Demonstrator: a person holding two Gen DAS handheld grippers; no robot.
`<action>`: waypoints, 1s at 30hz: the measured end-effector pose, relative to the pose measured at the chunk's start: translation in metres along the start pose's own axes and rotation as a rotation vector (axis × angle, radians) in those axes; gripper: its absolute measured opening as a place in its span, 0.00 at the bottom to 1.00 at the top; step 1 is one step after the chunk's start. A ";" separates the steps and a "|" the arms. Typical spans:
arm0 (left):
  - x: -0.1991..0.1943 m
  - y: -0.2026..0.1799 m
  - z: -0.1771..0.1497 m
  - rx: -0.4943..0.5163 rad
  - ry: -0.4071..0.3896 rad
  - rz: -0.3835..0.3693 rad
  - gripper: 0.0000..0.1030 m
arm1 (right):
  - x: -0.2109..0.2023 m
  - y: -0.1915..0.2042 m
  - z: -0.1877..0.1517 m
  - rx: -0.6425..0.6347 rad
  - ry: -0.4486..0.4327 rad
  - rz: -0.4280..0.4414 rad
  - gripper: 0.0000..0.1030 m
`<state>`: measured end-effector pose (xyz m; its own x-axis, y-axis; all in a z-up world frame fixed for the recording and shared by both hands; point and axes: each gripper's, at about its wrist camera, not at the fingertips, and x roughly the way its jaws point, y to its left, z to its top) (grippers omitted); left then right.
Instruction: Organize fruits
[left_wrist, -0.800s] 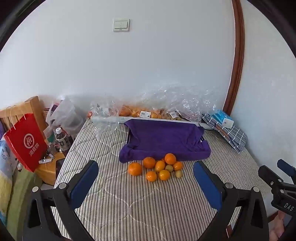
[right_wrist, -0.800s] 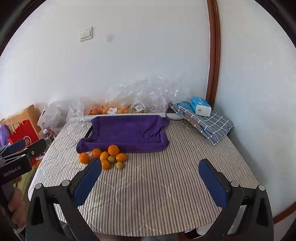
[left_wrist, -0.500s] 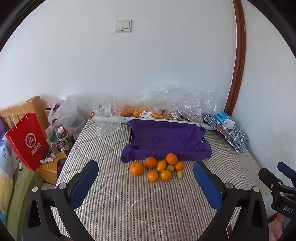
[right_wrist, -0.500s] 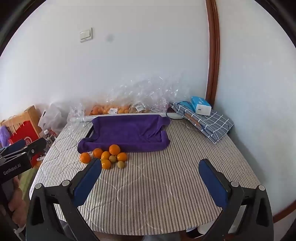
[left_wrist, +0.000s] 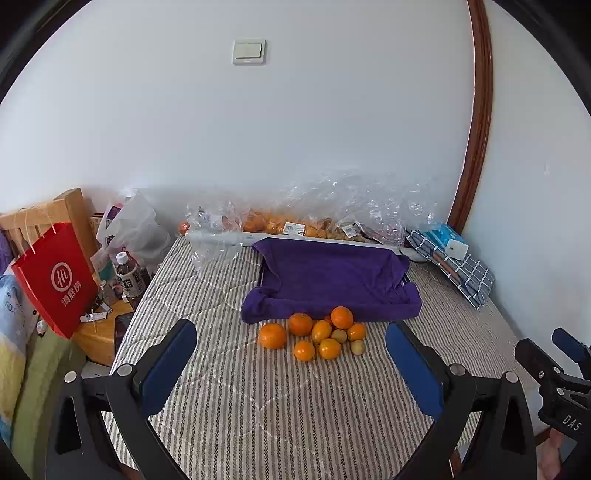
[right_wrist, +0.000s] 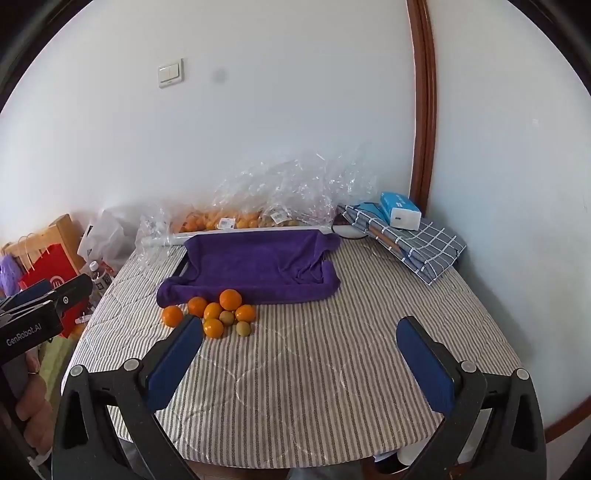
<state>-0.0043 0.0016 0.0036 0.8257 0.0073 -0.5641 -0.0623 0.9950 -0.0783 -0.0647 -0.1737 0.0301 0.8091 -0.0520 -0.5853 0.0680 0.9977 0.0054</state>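
Observation:
A pile of several oranges (left_wrist: 321, 332) with two small yellow-green fruits (left_wrist: 357, 347) lies on the striped table, just in front of a tray draped with a purple towel (left_wrist: 332, 280). The same pile (right_wrist: 214, 314) and towel-covered tray (right_wrist: 255, 266) show in the right wrist view. My left gripper (left_wrist: 291, 363) is open and empty, held above the table's near part, short of the pile. My right gripper (right_wrist: 301, 354) is open and empty, to the right of the pile. Each gripper shows at the edge of the other's view.
Clear plastic bags of more fruit (left_wrist: 295, 225) lie along the wall behind the tray. A folded checked cloth with a blue tissue pack (right_wrist: 400, 210) sits at the back right. A red paper bag (left_wrist: 55, 277), bottles (left_wrist: 127, 273) and a wooden stand are left of the table.
Both grippers have moved slightly forward toward the fruit pile. Both stay open and empty, and the fruit has not moved.

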 end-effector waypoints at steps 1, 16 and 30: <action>0.000 0.001 0.001 -0.002 0.001 -0.004 1.00 | 0.000 0.000 0.000 0.002 0.000 0.002 1.00; -0.004 0.000 -0.001 0.005 -0.004 0.001 1.00 | 0.000 0.001 -0.002 0.008 0.003 0.007 1.00; -0.003 0.003 0.000 0.002 -0.002 0.006 1.00 | 0.001 0.004 -0.004 0.009 -0.003 0.013 1.00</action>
<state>-0.0067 0.0049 0.0047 0.8263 0.0132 -0.5631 -0.0658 0.9951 -0.0732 -0.0660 -0.1700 0.0258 0.8116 -0.0395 -0.5829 0.0631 0.9978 0.0203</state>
